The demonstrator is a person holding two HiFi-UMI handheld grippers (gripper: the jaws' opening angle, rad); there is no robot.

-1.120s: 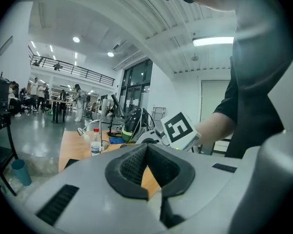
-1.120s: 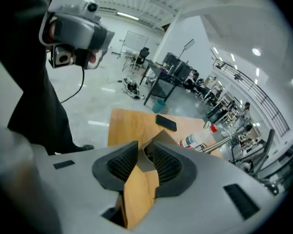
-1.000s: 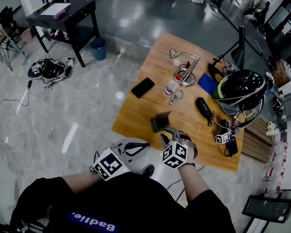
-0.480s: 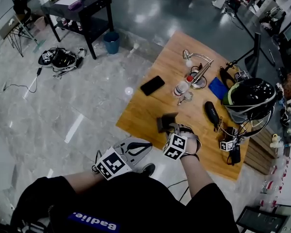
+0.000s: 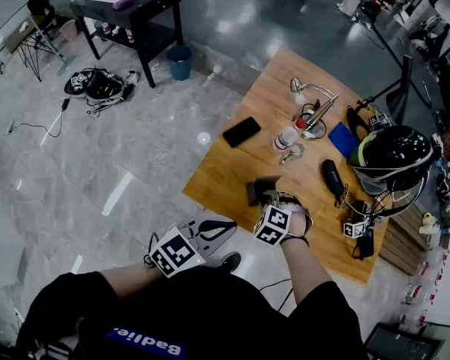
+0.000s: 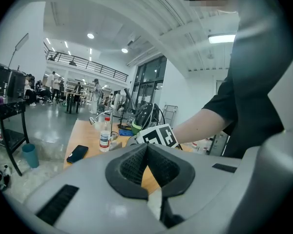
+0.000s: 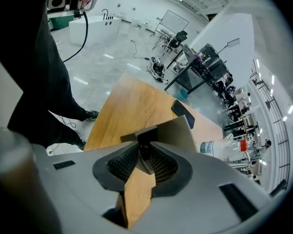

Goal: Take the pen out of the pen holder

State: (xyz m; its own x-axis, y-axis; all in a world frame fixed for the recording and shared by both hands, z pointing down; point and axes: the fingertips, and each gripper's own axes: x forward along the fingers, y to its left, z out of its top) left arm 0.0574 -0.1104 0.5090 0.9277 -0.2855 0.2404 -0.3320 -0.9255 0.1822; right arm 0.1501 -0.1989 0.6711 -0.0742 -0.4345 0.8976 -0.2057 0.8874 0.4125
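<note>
The right gripper [image 5: 273, 199] hovered low at the near edge of the wooden table [image 5: 219, 177], its jaws narrowly apart around a corner of the dark pen holder [image 5: 261, 190] standing there, while the left gripper [image 6: 147, 150], jaws pressed together on nothing, hung off the table's edge.

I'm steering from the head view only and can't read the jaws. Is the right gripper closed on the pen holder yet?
Observer: No. The right gripper view shows the right gripper with jaws slightly apart, and a corner of the pen holder in line with the gap.
Operator: Any pen showing?
Observer: None. That view shows only the holder's grey outer walls, not its inside.
Operator: And the left gripper?
Observer: Its tips meet, with nothing between them.
</note>
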